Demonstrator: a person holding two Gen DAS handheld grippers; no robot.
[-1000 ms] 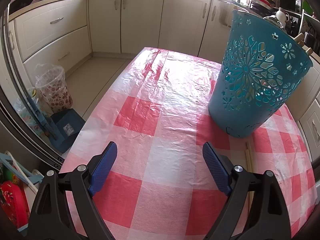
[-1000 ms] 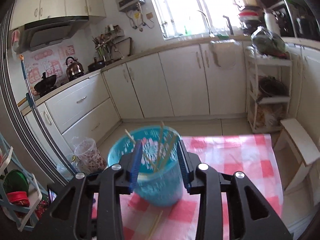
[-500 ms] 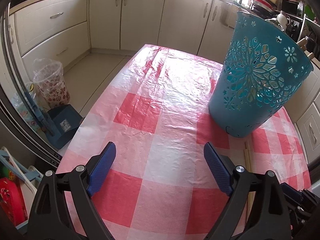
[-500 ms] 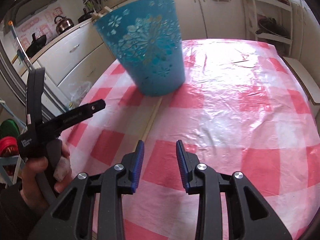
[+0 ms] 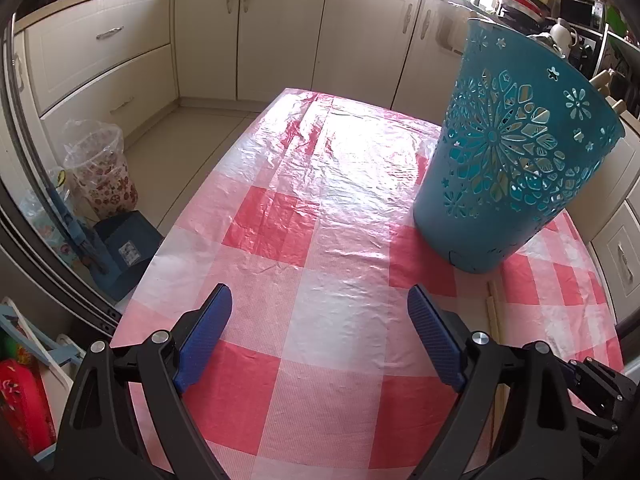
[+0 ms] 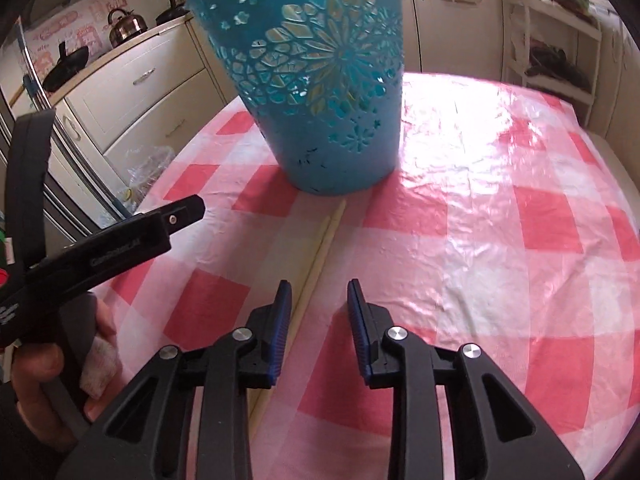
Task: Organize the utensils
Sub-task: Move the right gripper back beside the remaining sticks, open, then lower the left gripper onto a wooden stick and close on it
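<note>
Where chopsticks (image 6: 320, 246) touch basket (image 6: 320, 80), tablecloth (image 6: 500, 208) spreads bare.

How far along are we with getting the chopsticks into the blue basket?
Done: several sticks already stand in the blue basket, their tips poking over its rim. In hand: nothing yet; the right gripper has its jaws closing around the pair of chopsticks lying on the tablecloth, not clamped. The left gripper is open and empty. Left: grasp, lift, drop in.

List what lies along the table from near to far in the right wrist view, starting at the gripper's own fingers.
right gripper → chopsticks lying on the checked tablecloth → blue basket → cabinets behind the table.
</note>
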